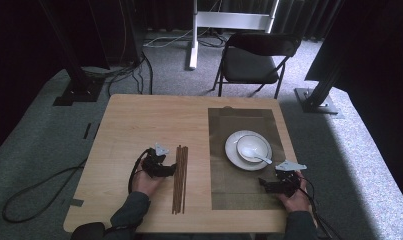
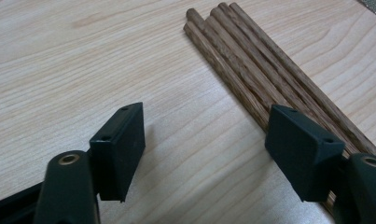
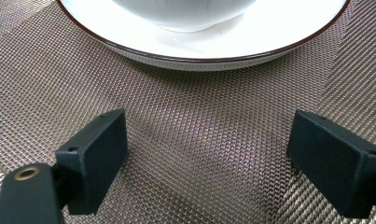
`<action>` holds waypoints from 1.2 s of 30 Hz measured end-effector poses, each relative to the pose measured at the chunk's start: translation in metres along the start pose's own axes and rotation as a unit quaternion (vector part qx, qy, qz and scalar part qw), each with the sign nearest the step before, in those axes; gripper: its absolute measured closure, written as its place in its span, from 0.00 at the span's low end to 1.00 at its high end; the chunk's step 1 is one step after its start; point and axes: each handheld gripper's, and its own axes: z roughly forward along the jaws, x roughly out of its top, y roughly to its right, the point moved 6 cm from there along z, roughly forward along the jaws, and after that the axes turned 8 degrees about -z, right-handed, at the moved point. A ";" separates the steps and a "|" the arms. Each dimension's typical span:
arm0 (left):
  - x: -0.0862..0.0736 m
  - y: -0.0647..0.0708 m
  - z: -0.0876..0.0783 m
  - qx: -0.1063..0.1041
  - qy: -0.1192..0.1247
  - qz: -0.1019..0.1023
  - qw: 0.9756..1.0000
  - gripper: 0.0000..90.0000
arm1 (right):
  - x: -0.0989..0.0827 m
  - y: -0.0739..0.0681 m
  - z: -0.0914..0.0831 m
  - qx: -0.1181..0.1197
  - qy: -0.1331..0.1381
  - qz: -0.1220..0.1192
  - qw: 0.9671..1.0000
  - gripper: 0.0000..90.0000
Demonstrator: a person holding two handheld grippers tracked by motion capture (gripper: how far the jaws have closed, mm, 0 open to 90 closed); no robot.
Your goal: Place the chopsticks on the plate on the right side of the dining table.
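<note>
Two grippers: both with jaws spread wide, nothing between the pads of either.
Left gripper [image 1: 170, 169]: low over the bare wooden table [image 1: 134, 125], just left of the chopsticks [image 1: 180, 177]; one pad [image 2: 303, 149] standing over the near edge of the bundle, the other [image 2: 119, 148] over bare wood.
Chopsticks: brown wooden sticks lying side by side, touching, lengthwise between the left hand [image 1: 148, 184] and the placemat [image 1: 244, 192]; four ends countable in the left gripper view [image 2: 251, 65], perhaps more hidden under the pad.
Right gripper [image 1: 267, 184]: resting low over the woven placemat [image 3: 190, 140], near the plate [image 3: 213, 44] but apart from it; empty.
Place setting: white bowl [image 1: 252, 146] on a white plate [image 1: 231, 150] with a dark rim line, white spoon [image 1: 261, 158] leaning out of the bowl toward the right hand [image 1: 295, 199].
Likely step: reaching for a pair of chopsticks with the left gripper.
Risk, grip: closing from this offset likely to catch just the outer stick or shove the bundle sideways.
Risk, roll: round sticks prone to rolling apart and scattering if nudged.
Risk, count: tight packing makes lifting exactly two awkward; extras may cling, then drop.
Risk, right side: any forward drift of the right gripper could bump the plate rim and rattle the spoon.
</note>
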 end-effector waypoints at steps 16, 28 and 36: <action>-0.004 -0.002 -0.006 0.020 -0.019 -0.020 0.999 0.27 | 0.000 0.000 0.000 0.000 0.000 -0.001 1.000 0.13; -0.008 0.002 -0.019 0.009 -0.018 -0.035 0.999 0.47 | 0.000 0.000 0.000 0.000 0.000 -0.001 1.000 0.13; -0.011 0.011 -0.025 -0.008 -0.016 -0.028 0.999 0.52 | 0.000 0.000 0.000 0.000 0.000 -0.001 1.000 0.13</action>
